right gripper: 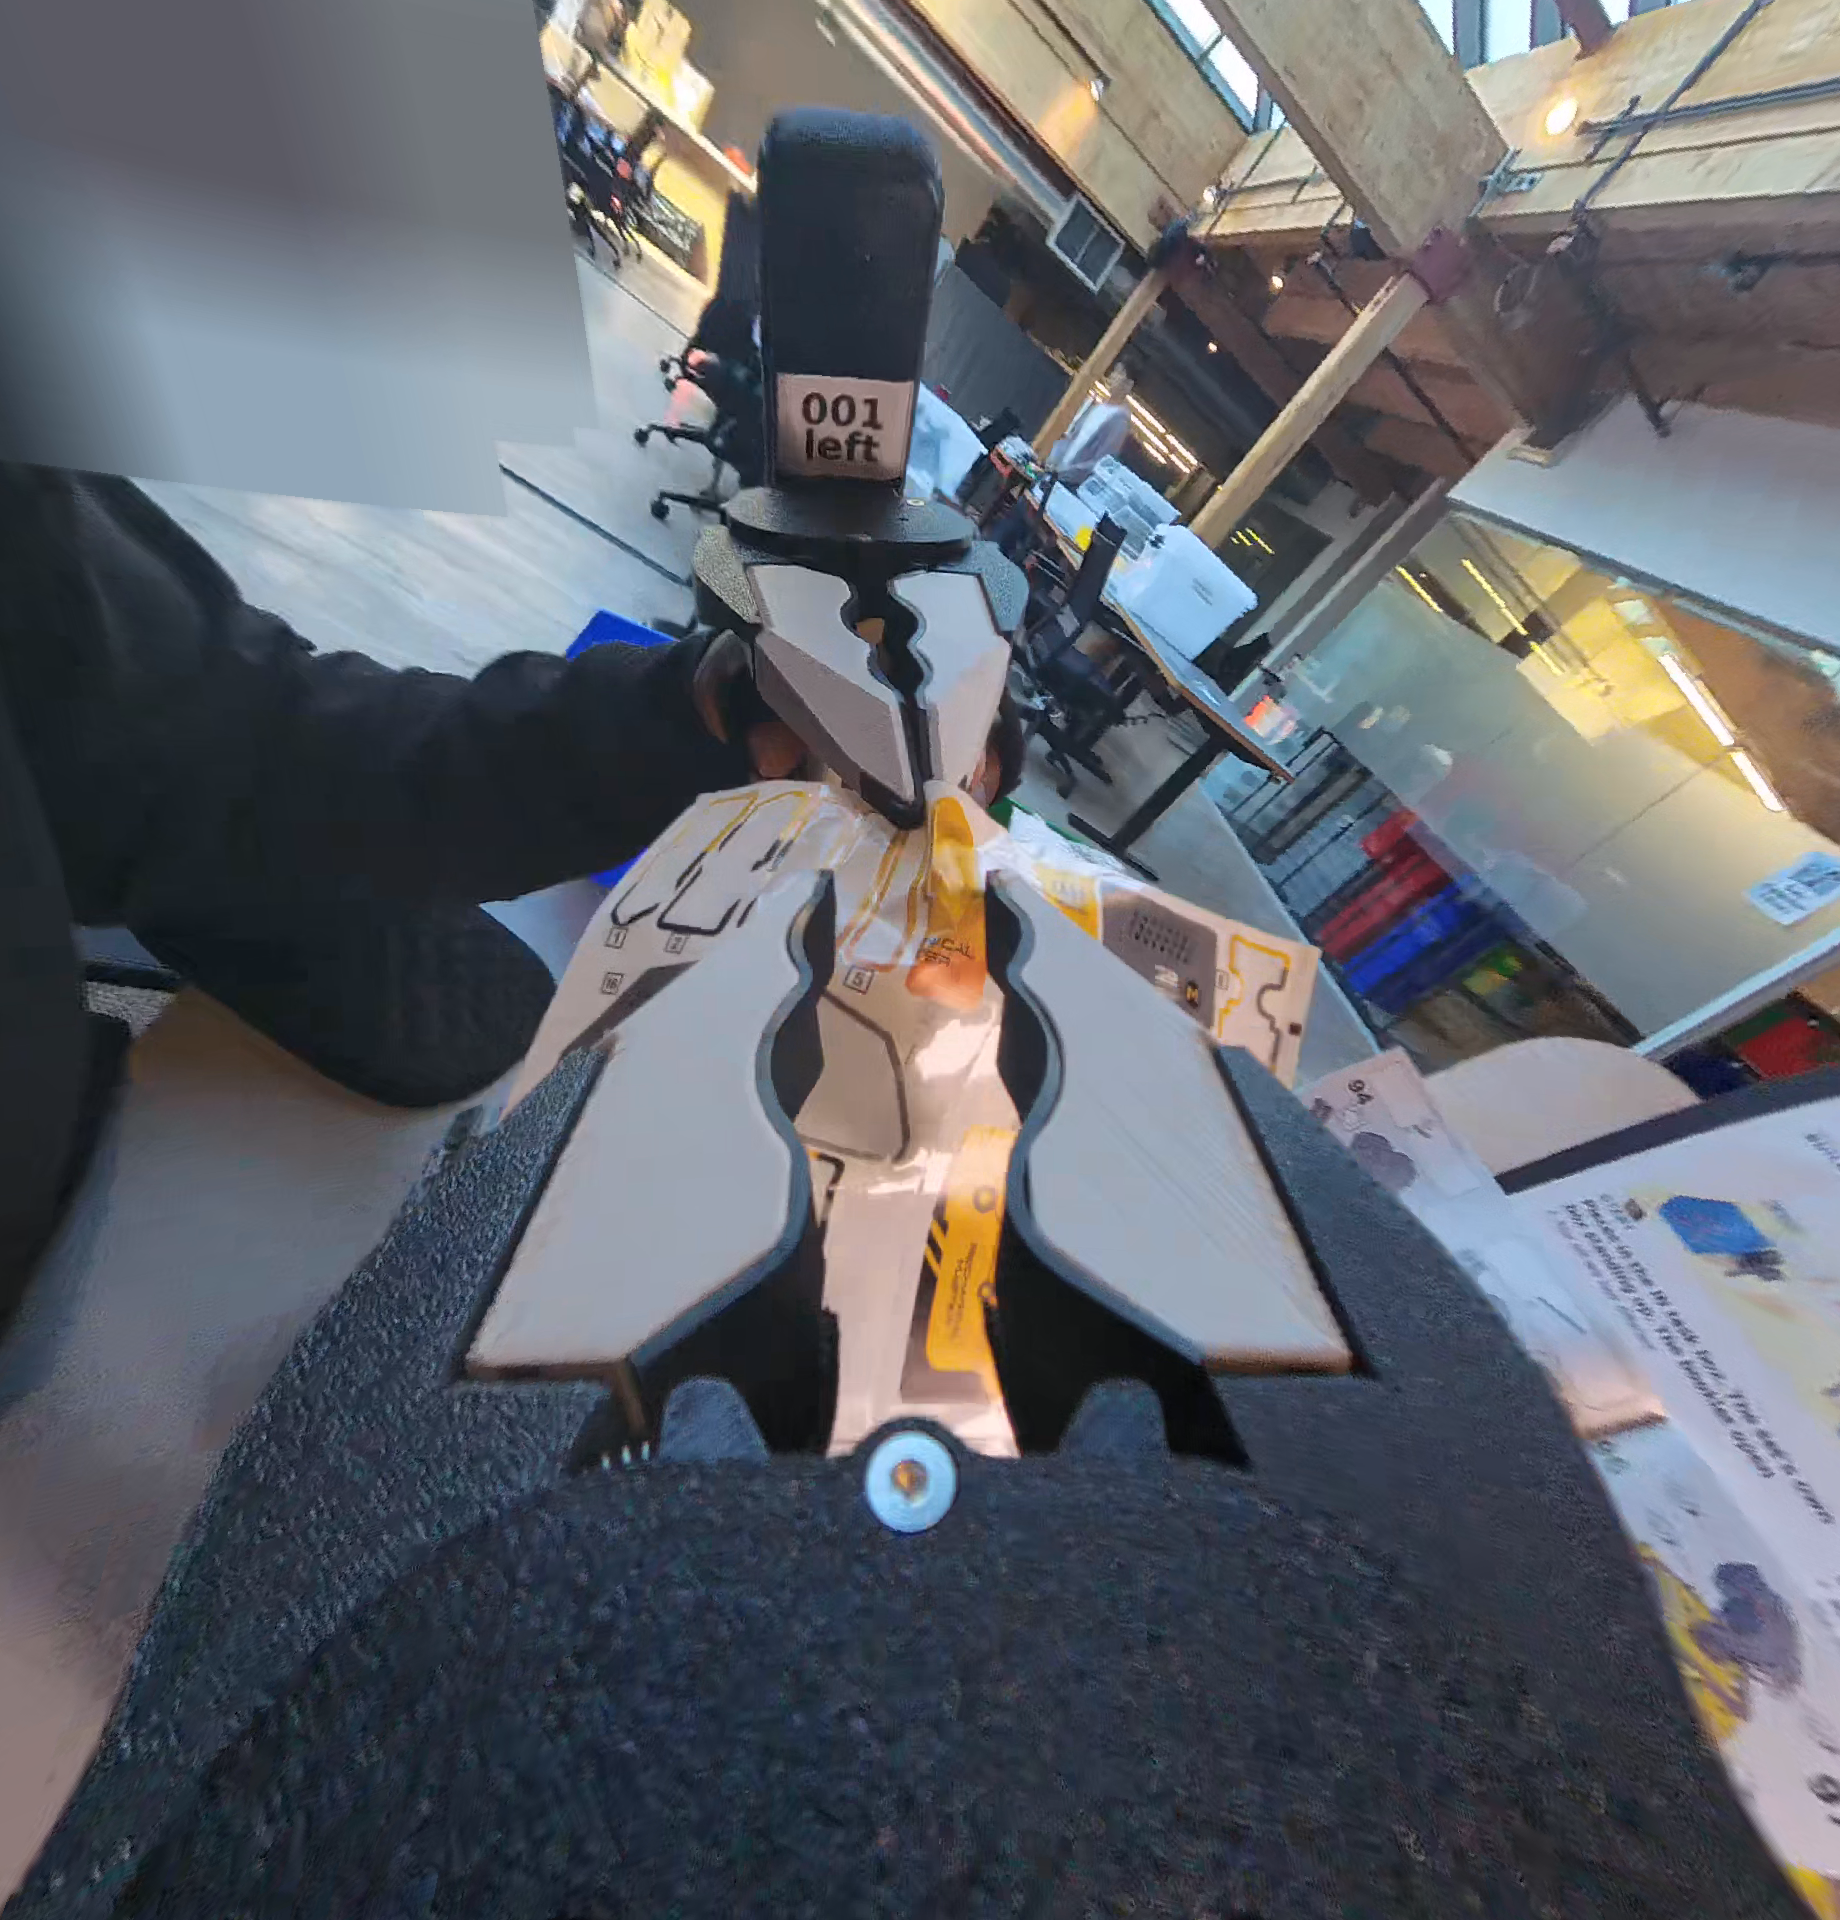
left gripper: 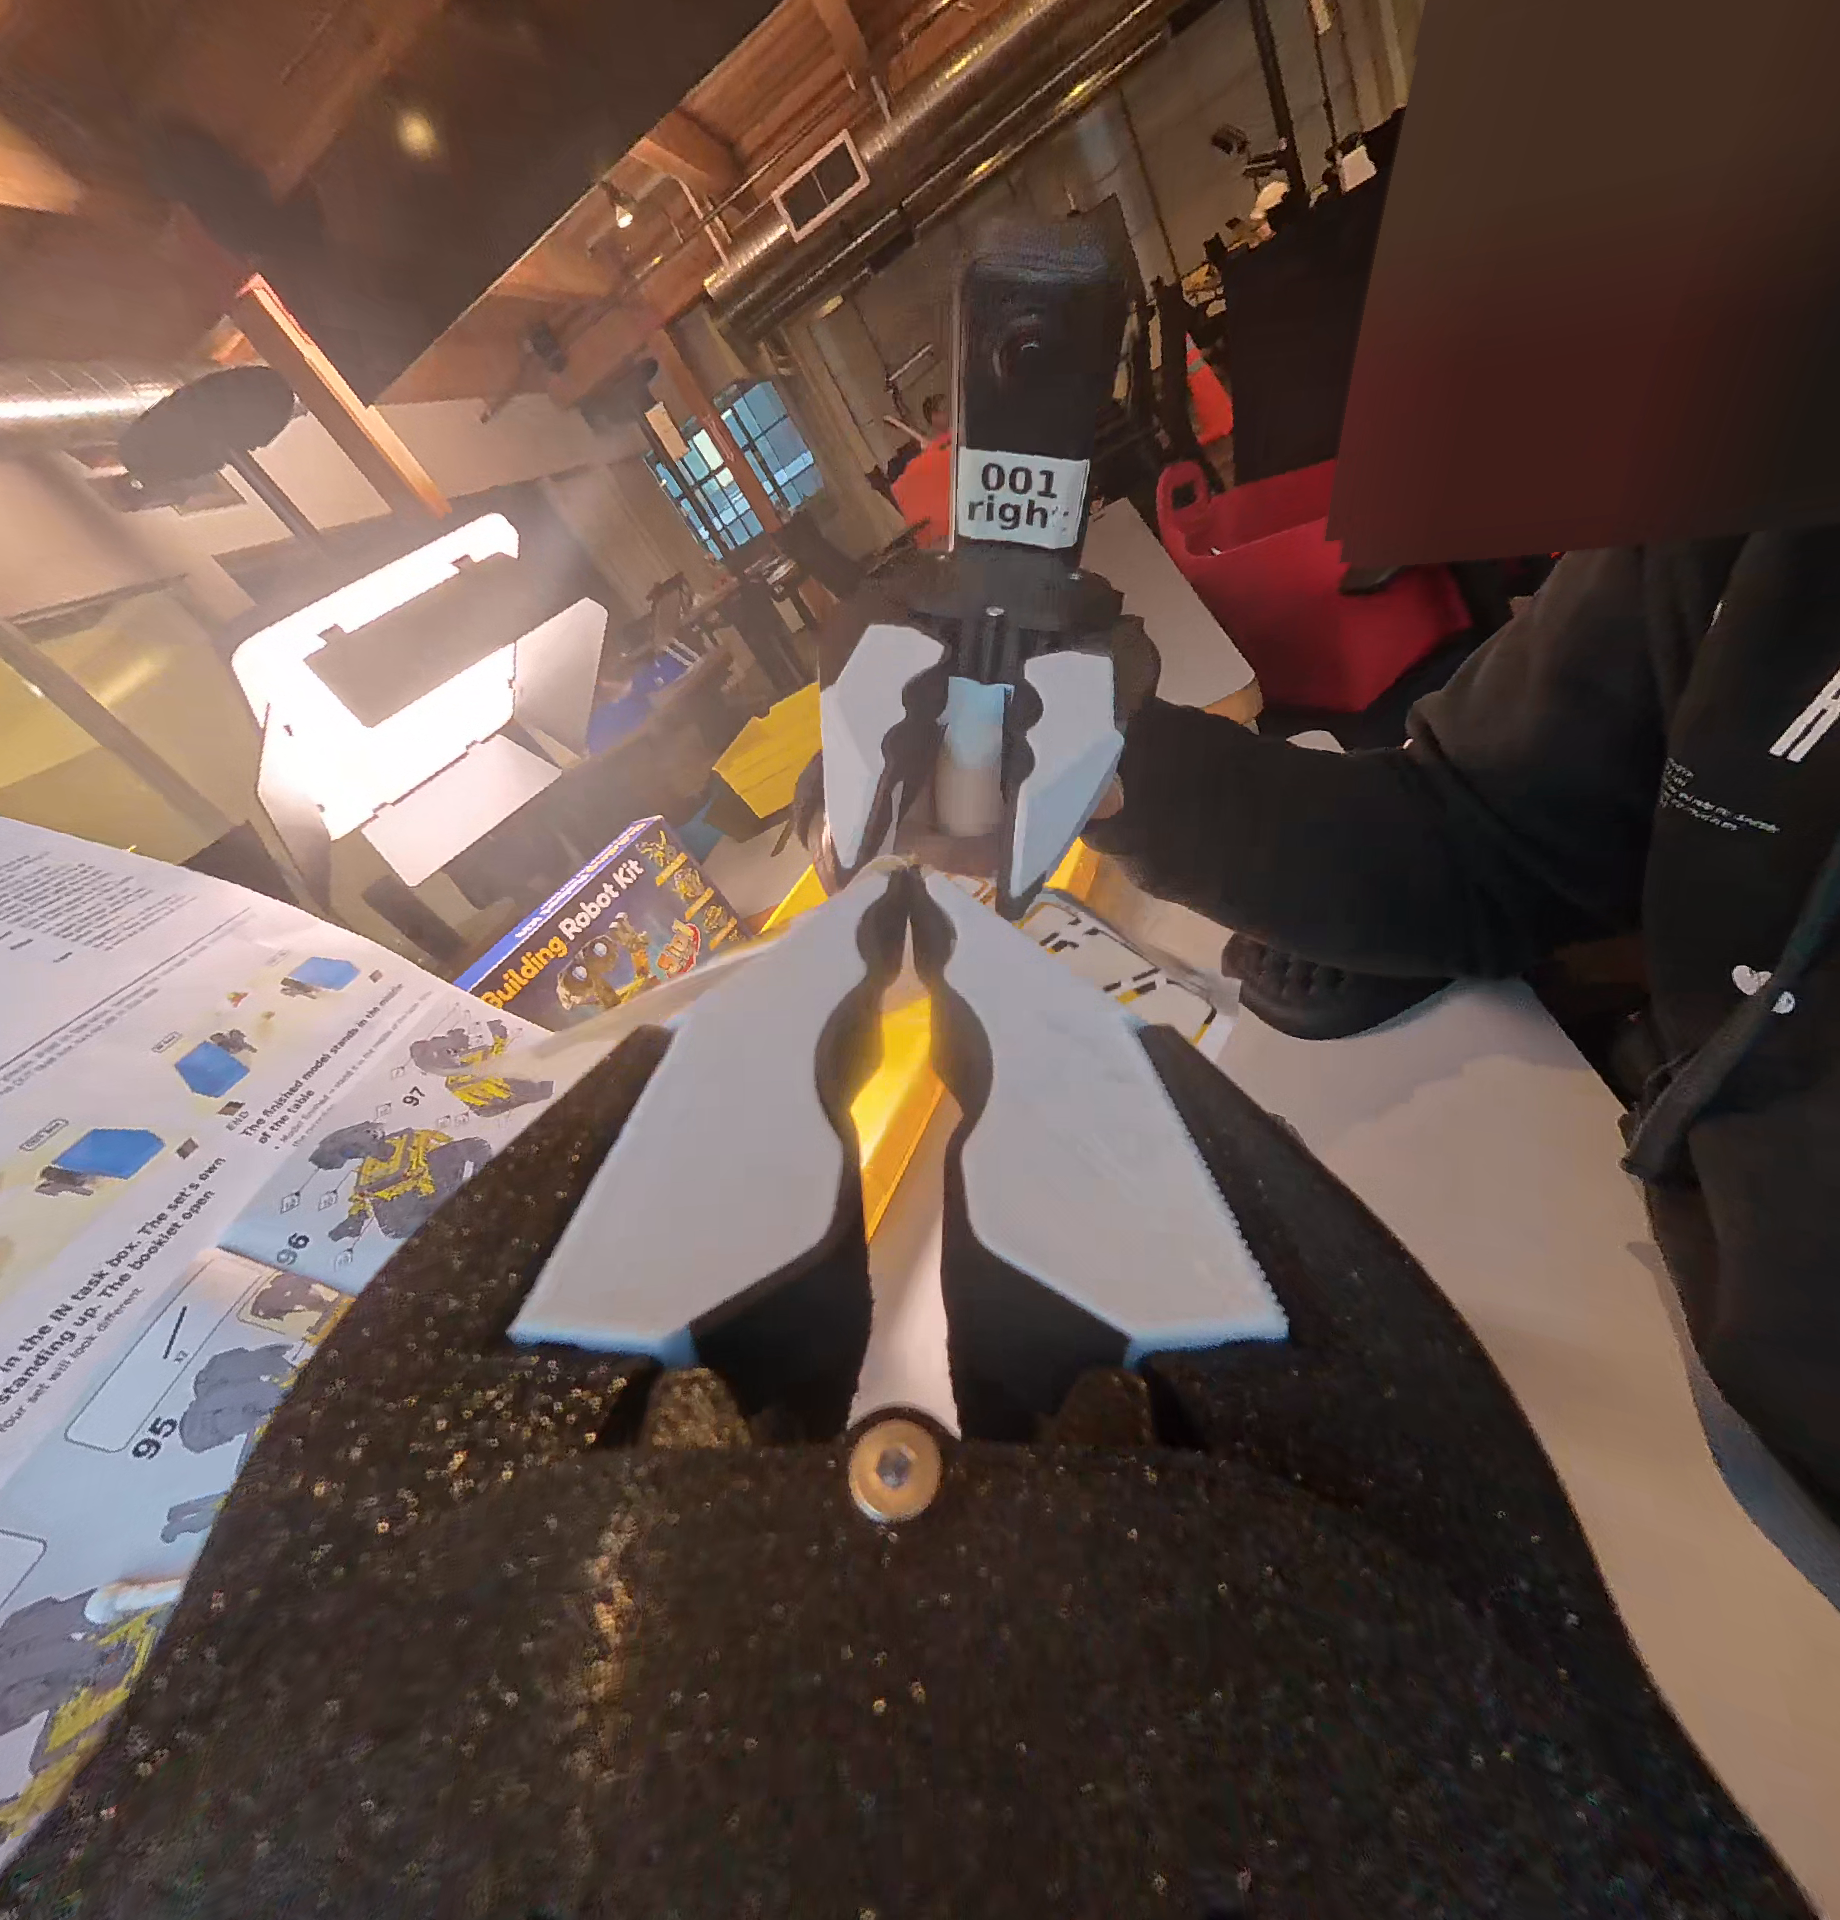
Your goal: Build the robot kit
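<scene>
My left gripper (left gripper: pixel 903 881) is shut on the top edge of a clear plastic bag holding a sticker sheet (right gripper: pixel 1186 956) with yellow and black shapes, and holds it up above the table. The sheet also shows in the left wrist view (left gripper: pixel 1103 951), hanging behind my left fingers. My right gripper (right gripper: pixel 911 888) is open, its two fingers standing either side of the bag just below the left gripper (right gripper: pixel 908 805). In the left wrist view the right gripper (left gripper: pixel 937 873) faces me, open, its tips close to mine. Whether it touches the bag I cannot tell.
An open instruction booklet (left gripper: pixel 168 1091) lies on the white table (left gripper: pixel 1467 1195) and also shows in the right wrist view (right gripper: pixel 1726 1351). A blue kit box (left gripper: pixel 604 935) and a yellow box (left gripper: pixel 770 748) stand behind it. A person's black sleeve (left gripper: pixel 1363 831) reaches in. My left and right fingertips are right by each other.
</scene>
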`<act>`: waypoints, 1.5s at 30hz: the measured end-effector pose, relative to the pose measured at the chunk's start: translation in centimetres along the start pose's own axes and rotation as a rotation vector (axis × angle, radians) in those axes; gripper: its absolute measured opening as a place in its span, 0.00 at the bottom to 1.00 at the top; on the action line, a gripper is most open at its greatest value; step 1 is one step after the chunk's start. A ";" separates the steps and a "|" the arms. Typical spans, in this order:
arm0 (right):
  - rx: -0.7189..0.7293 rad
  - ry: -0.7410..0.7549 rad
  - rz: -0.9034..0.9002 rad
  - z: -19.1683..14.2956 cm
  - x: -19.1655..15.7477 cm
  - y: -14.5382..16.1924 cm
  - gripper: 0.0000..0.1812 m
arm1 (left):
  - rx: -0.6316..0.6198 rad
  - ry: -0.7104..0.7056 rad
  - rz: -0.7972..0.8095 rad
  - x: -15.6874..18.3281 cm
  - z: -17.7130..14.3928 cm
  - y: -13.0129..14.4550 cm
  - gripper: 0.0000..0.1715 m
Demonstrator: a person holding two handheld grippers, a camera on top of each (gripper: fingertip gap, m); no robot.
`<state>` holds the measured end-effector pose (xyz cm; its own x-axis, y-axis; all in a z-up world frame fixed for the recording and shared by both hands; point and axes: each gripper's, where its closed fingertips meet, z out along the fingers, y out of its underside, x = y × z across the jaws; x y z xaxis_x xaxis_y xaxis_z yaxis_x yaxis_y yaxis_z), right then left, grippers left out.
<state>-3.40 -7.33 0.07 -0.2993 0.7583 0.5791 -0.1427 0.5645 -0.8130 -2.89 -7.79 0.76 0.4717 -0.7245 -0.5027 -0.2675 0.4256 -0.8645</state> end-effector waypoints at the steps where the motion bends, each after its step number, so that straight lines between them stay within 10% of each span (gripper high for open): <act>1: -0.009 0.008 -0.014 0.1 -0.1 -0.1 0.16 | 0.017 0.011 0.009 0.2 0.0 -0.2 0.00; 19: -0.114 0.249 -0.416 0.5 1.3 -0.2 0.01 | 0.027 -0.028 -0.155 -0.9 0.0 -0.3 0.02; 31: 0.045 0.004 0.078 0.3 0.5 -0.1 0.01 | -0.066 -0.071 0.039 -0.8 -0.2 0.7 0.00; 45: 0.077 -0.026 0.225 -0.3 1.5 0.0 0.00 | -0.092 -0.069 0.083 -0.7 -0.5 1.1 0.00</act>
<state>-3.60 -6.12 0.94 -0.3555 0.8531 0.3819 -0.1407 0.3551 -0.9242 -3.90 -7.10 0.11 0.5008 -0.6481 -0.5738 -0.3824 0.4290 -0.8183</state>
